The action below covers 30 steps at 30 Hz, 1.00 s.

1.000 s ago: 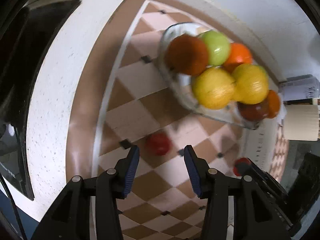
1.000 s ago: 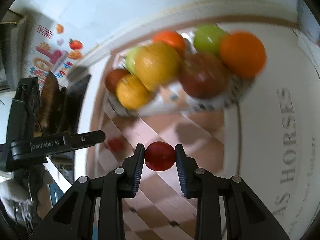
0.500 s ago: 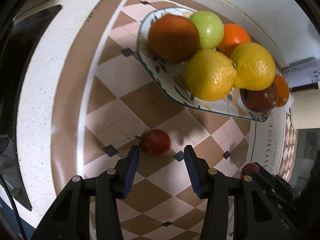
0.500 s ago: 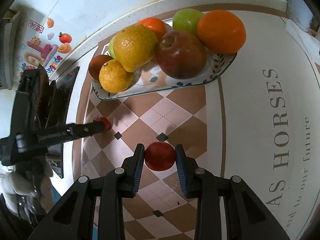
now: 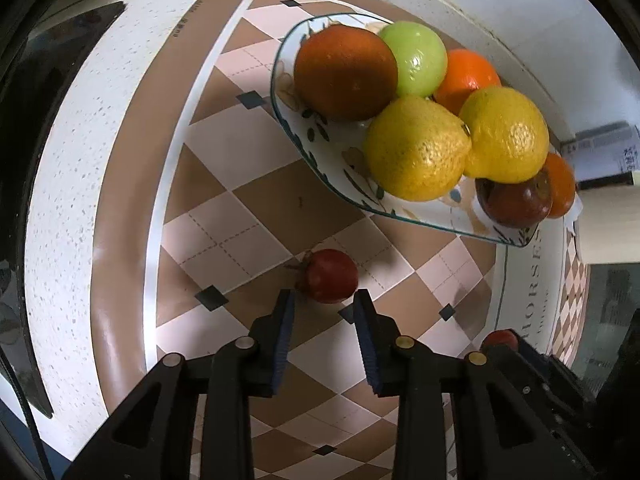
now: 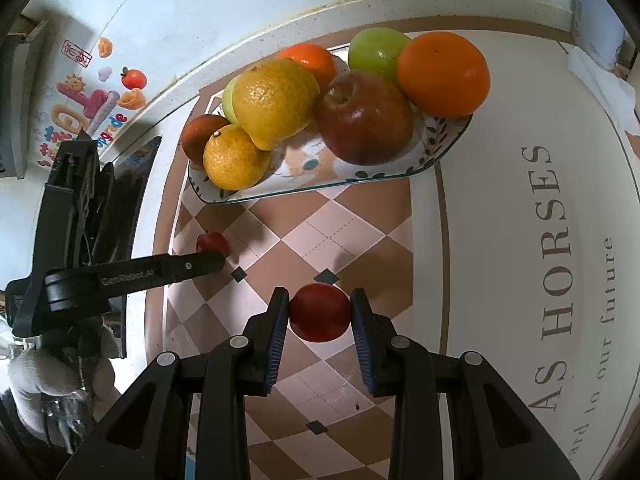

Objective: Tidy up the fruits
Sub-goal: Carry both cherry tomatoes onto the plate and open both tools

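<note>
At six o'clock in the left wrist view, the left hand-held gripper (image 5: 324, 312) is narrowed onto a small red fruit (image 5: 332, 276) that sits on the checked bench (image 5: 224, 184). It pinches the fruit at its very tips, probably to lift it to the pile. At one o'clock stands the plate (image 5: 288, 108), where I count seven fruits: two yellow, three orange-toned, one green, one dark red.

At six o'clock in the right wrist view, the right hand-held gripper (image 6: 320, 316) clamps a second red fruit (image 6: 319, 312) between its blue pads, clear of the bench and aimed at the plate at twelve o'clock. It looks ready to be set down there. Eight fruits show on the plate here, a second green one peeking out behind the lemon. At nine o'clock the other gripper's finger meets its own red fruit. That makes two small red fruits, one per gripper.
</note>
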Tool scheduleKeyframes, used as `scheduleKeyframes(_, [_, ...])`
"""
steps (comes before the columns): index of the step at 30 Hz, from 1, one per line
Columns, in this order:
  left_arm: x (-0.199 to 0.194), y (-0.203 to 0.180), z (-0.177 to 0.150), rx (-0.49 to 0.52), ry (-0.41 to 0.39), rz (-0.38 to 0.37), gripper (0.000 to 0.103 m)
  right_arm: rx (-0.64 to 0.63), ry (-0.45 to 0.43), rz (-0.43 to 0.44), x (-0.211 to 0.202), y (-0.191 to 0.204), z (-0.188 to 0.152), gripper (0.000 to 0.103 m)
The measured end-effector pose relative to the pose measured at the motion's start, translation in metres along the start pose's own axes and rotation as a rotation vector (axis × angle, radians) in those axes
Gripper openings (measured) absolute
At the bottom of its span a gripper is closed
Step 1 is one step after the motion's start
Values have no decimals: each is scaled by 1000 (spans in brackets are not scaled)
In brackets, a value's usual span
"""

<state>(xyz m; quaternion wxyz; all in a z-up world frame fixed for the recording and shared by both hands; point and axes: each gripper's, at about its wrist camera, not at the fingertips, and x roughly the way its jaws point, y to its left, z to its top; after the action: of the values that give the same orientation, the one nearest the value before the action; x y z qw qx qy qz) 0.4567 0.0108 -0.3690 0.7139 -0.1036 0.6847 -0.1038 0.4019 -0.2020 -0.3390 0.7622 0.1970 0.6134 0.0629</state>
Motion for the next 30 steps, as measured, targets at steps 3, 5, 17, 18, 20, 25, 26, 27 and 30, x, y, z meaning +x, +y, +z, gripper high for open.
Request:
scheduleKeyframes(3, [2,2,2,-12,6,-12,29,-3,-1,2,1,1,0,34])
scheduleKeyframes(5, [2,1,4,-18,3,-11,30,-5,-2,1,0,2,0,34])
scheduleKeyframes(17, [7,-6,28,-40,-4,8,37,-4,-14,6,-6,3,8,34])
scheduleKeyframes(18, [8,-7,28,-38,-8,9,37,-3,-13,7,-6,3,9,34])
scheduleKeyframes(20, [7,-9,28,-33,-19,15,37,-4,-13,8,-6,4,10,34])
scheduleKeyframes(25, [8,-12,28,-8,-38,28,30,-15,-13,11,-6,7,10,34])
scheduleKeyframes(26, [6,-12,27,-10,-40,31,30,-17,-14,11,-6,7,10,34])
scheduleKeyframes(27, [5,-13,25,-10,-41,25,30,-18,-15,14,-6,8,10,34])
scheduleKeyframes(30, [-8,-8,23,-20,-50,-3,30,-15,-20,21,-5,10,13,34])
